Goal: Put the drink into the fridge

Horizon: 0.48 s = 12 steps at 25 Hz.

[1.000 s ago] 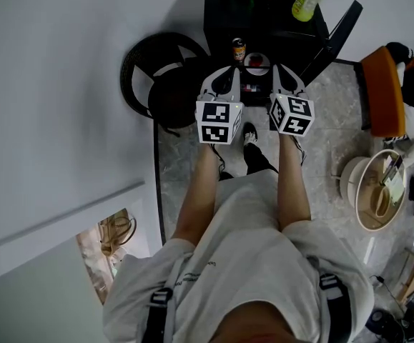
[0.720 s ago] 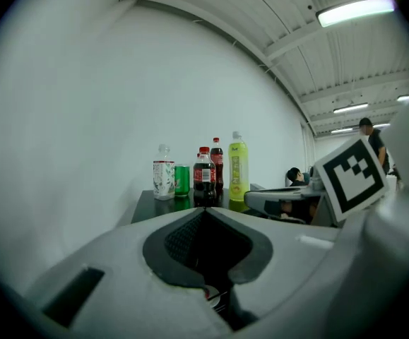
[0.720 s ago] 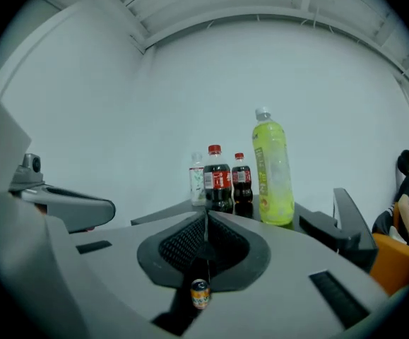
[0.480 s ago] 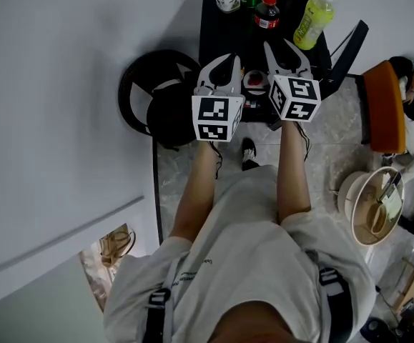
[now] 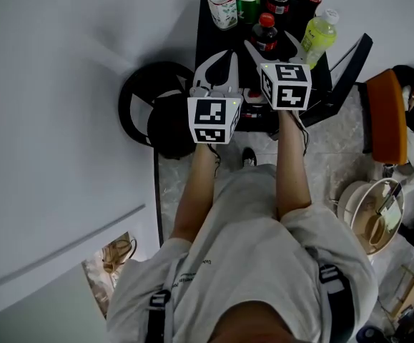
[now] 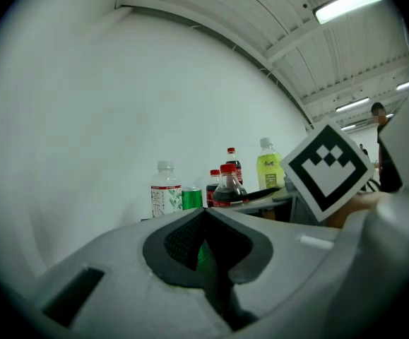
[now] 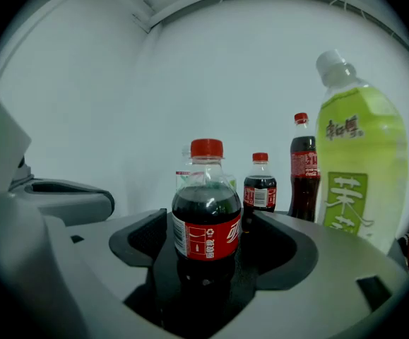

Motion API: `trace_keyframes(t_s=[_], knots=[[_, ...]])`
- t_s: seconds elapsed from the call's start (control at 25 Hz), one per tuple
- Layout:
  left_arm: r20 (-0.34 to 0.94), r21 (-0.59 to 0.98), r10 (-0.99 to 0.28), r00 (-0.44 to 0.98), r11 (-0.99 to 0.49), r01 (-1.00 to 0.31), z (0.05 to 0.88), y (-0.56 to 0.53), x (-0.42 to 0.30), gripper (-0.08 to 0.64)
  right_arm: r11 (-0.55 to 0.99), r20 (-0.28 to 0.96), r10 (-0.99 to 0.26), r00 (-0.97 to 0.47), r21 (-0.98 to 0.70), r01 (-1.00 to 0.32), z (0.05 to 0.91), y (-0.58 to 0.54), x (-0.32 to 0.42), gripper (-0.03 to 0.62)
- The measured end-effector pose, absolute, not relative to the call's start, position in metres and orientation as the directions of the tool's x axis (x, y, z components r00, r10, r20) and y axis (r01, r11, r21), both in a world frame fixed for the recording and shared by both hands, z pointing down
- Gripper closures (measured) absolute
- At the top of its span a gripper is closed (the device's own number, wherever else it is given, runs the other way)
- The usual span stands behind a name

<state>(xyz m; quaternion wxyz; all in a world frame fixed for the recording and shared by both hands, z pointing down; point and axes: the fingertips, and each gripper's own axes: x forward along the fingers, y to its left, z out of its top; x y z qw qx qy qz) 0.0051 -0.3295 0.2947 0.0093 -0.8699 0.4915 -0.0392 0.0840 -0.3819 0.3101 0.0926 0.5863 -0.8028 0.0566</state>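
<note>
So what can go wrong from here, biggest thing first? (spotter)

I start with the black cabinet [image 5: 207,41], which I take for the fridge. Every drink stands on its top, none inside. The dark slab [image 5: 346,63] at its right looks like the door swung out, though I cannot be sure. A loaded arm coming down could clip it. (me)

And up on top? (spotter)

It's crowded. The big yellow-green bottle [image 7: 359,168] stands just beside my right gripper [image 5: 269,43], on its outer side. A tall cola bottle [image 7: 304,168] and a short cola bottle [image 7: 260,188] stand close behind. If I push further in or close off-centre, I judge the outer jaw knocks one of them over. (me)

The drink itself? (spotter)

The small cola bottle [image 7: 205,214] stands upright between the right jaws. They have just been opening and sit wide apart, pads clear of it. It's round and slick, so if one pad lands first it may tip or spin away. (me)

Left side? (spotter)

My left gripper [image 6: 204,214] has its jaws together on nothing, beside the right one. It points towards the clear bottle [image 6: 166,195] and the green can [image 6: 191,198]. If it drifts forward, it could nudge them. (me)
</note>
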Motion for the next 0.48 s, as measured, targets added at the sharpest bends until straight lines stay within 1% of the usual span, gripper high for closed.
trace_keyframes(t_s=[0.28, 0.48], knots=[[0.042, -0.074, -0.876, 0.480, -0.482, -0.873, 0.289, -0.353, -0.001, 0.551, 0.342, 0.344, -0.884, -0.316, 0.018, -0.939, 0.336, -0.407, 0.076, 0.255], [0.031, -0.062, -0.890, 0.454, -0.455, -0.888, 0.289, -0.359, -0.010, 0.551, 0.377, 0.373, -0.864, -0.338, 0.034, -0.926, 0.343, -0.414, 0.068, 0.258]])
